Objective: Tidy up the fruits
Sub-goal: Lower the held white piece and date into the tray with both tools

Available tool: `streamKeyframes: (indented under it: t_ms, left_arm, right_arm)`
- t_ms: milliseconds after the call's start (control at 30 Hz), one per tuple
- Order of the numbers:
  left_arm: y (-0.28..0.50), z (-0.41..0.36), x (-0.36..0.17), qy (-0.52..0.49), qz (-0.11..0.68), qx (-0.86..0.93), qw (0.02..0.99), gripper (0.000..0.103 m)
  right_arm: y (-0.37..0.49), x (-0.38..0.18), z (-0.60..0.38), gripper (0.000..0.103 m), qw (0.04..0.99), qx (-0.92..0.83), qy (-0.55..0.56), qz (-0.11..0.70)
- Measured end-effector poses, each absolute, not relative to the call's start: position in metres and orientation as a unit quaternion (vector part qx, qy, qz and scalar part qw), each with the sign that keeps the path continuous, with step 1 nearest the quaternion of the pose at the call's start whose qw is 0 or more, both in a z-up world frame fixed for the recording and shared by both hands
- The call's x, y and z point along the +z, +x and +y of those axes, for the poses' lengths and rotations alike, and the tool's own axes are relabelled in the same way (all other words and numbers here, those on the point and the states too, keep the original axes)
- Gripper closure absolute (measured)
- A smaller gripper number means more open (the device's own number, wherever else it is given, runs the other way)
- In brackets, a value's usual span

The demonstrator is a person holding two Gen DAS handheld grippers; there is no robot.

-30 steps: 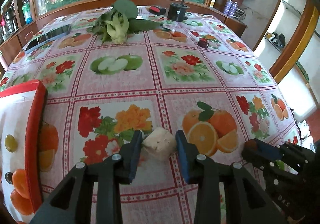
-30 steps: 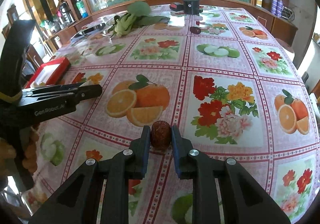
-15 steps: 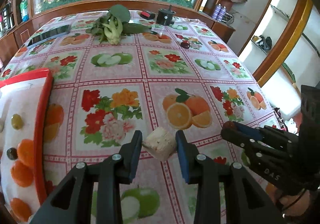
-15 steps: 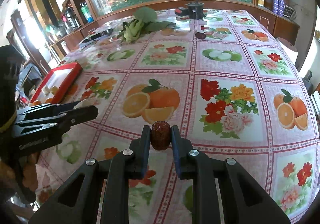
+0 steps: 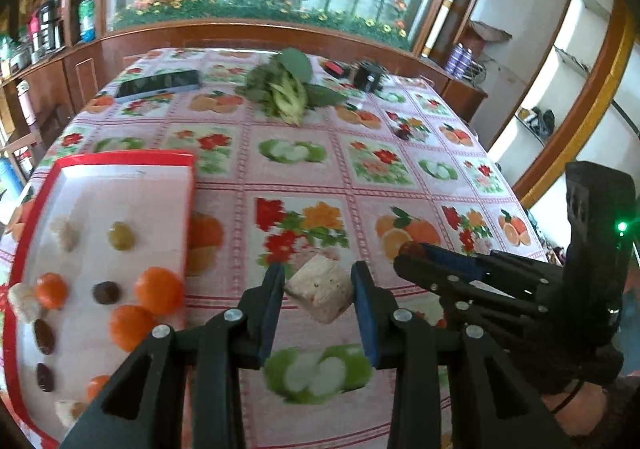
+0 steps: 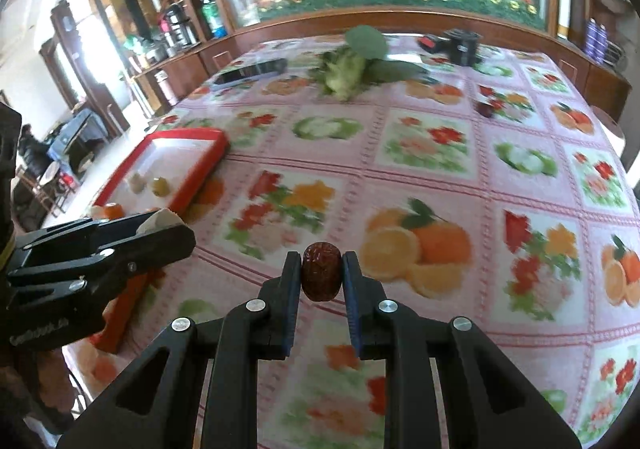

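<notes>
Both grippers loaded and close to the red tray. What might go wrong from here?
1. The left gripper pinches the pale chunk by its corners; it may twist out.
2. The right gripper sits close beside it with its brown date; they may collide over the red tray.
3. The oranges could roll if bumped.

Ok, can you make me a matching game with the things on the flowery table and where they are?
Things:
1. dark red wrinkled date
2. pale beige cube-shaped chunk
3. small round green fruit
4. bunch of leafy green vegetables

Places:
A. lying far back on the tablecloth
B. pinched in the left gripper
C. inside the red-rimmed white tray
D. pinched in the right gripper

Pairs: 1-D, 2-B, 3-C, 4-A
</notes>
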State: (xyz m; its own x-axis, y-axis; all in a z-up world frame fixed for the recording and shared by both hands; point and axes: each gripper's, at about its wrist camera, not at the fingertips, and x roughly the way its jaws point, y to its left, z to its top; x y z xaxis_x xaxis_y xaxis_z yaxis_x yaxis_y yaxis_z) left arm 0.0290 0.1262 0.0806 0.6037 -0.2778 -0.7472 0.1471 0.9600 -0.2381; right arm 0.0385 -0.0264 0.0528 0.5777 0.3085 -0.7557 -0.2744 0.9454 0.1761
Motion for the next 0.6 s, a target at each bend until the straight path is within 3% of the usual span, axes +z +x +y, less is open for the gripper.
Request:
streamKeyframes:
  t_ms: [600]
  left_arm:
    - [0.054,0.263,0.070,-0.116,0.439,-0.001,0.891,0.066]
  right_arm:
    - [0.104,0.058,0.097,0.083,0.868,0.245,0.005,0.431]
